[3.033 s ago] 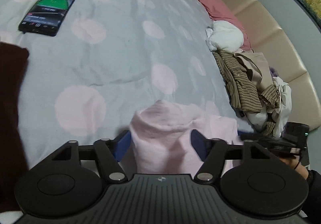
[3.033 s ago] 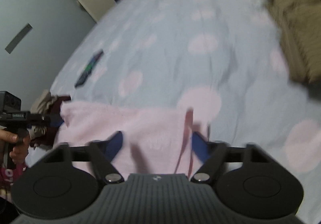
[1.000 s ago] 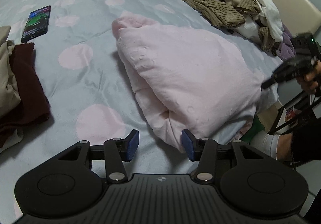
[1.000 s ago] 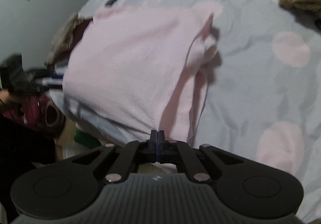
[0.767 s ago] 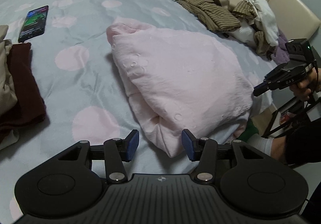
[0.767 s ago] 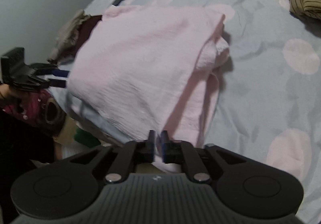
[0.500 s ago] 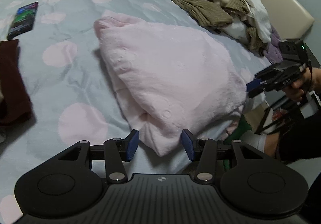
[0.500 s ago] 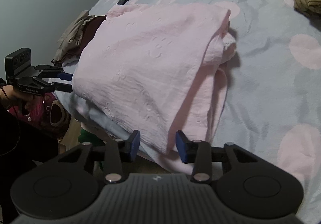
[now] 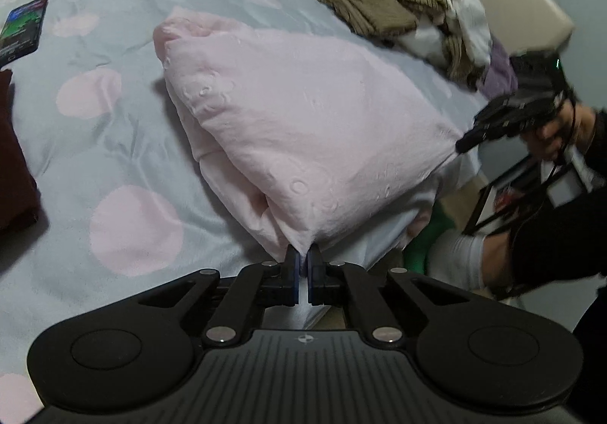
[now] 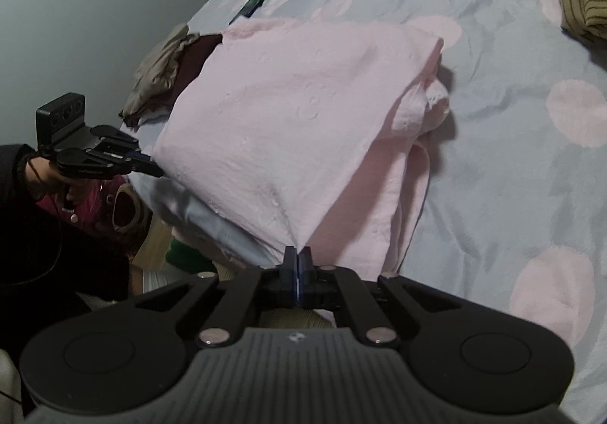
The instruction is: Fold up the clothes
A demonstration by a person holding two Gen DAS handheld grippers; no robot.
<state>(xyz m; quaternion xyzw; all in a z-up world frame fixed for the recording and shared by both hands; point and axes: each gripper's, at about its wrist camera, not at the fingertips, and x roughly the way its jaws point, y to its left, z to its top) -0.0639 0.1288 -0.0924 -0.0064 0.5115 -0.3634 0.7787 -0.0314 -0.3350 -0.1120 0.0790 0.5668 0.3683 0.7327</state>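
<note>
The left tool (image 9: 302, 260) is pinched tight on one near corner of the pink garment (image 9: 303, 120). The right tool (image 10: 298, 260) is pinched tight on the other near corner. Each tool can be seen from the other one, off to the side, with its tip at the pink cloth.

The pink garment lies folded over on the bed (image 9: 132, 166), straight ahead of both tools. Its near edge is at the edge of the bed, close to the tools. The bed cover is grey-blue with big pink dots.

Far ahead and to the right of the left tool is a pile of clothes (image 9: 398, 6) in brown and white. To its left lies a dark red cloth (image 9: 15, 173), and further ahead a phone (image 9: 22, 30) with its screen lit.
</note>
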